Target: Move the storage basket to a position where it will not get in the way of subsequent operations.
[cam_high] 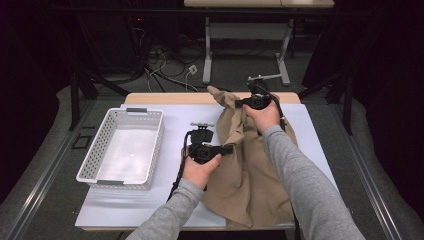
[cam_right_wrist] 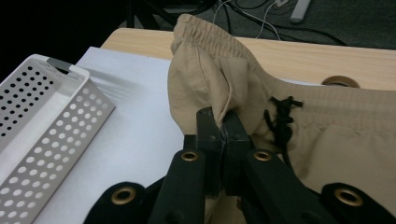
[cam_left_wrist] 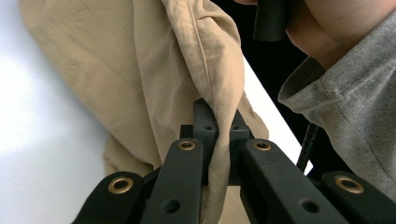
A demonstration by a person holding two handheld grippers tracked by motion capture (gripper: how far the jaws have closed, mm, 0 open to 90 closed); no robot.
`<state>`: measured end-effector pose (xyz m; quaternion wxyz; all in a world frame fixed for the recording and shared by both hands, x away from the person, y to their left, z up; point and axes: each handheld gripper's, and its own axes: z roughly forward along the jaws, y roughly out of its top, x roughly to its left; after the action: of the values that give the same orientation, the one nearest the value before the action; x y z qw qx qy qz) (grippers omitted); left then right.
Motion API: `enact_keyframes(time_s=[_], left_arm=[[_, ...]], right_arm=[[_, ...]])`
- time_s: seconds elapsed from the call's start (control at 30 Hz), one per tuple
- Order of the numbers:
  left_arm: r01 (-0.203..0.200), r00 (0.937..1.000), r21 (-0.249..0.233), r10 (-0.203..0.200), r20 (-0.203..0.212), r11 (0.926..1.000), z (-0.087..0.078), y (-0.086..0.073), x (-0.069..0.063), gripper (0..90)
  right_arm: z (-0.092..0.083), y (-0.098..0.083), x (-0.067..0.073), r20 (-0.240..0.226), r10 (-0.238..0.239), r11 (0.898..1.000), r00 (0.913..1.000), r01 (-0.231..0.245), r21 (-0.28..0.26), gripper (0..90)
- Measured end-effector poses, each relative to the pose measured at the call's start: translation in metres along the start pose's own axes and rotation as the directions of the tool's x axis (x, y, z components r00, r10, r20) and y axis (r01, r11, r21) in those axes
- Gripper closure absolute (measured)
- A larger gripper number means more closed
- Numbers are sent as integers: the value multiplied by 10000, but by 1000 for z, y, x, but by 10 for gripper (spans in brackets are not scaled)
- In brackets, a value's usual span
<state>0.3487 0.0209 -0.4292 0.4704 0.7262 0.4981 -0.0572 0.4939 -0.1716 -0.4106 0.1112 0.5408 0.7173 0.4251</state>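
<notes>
Fingers of L gripper & R gripper both pinch tan shorts — white tabletop.

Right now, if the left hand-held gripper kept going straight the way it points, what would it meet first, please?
Probably the tan trousers: the left hand-held gripper, shut on a fold, faces more of that cloth. Beyond it is the person's right sleeve, though depth is unclear.

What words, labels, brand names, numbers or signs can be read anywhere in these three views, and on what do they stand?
None can be read: there is no legible text in any view.
The tan fabric shorts with a black drawstring: plain cloth, no tag or print showing.
The white perforated plastic basket: no label.
The black tongs: brass rivets, no markings.
</notes>
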Motion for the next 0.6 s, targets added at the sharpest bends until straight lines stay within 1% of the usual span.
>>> enact_keyframes(time_s=[0.2,0.4,0.47,0.53,0.6], left_arm=[[-164,9997,249,160,179,9996,19,2,-13,878],[-217,9994,512,202,298,9985,40,2,-24,876],[-276,9991,566,258,323,9980,46,2,-26,876],[-258,9991,666,234,356,9974,52,1,-28,876],[-229,9991,741,201,386,9970,59,0,-29,875]], right_arm=[[-14,-7,-25,223,255,9997,9994,-254,-17,887],[-26,-18,-52,463,612,9981,9971,-614,24,886],[-28,-23,-61,565,684,9976,9961,-690,73,886],[-29,-29,-70,648,698,9975,9955,-706,100,886],[-30,-34,-78,720,825,9963,9940,-838,161,886]])
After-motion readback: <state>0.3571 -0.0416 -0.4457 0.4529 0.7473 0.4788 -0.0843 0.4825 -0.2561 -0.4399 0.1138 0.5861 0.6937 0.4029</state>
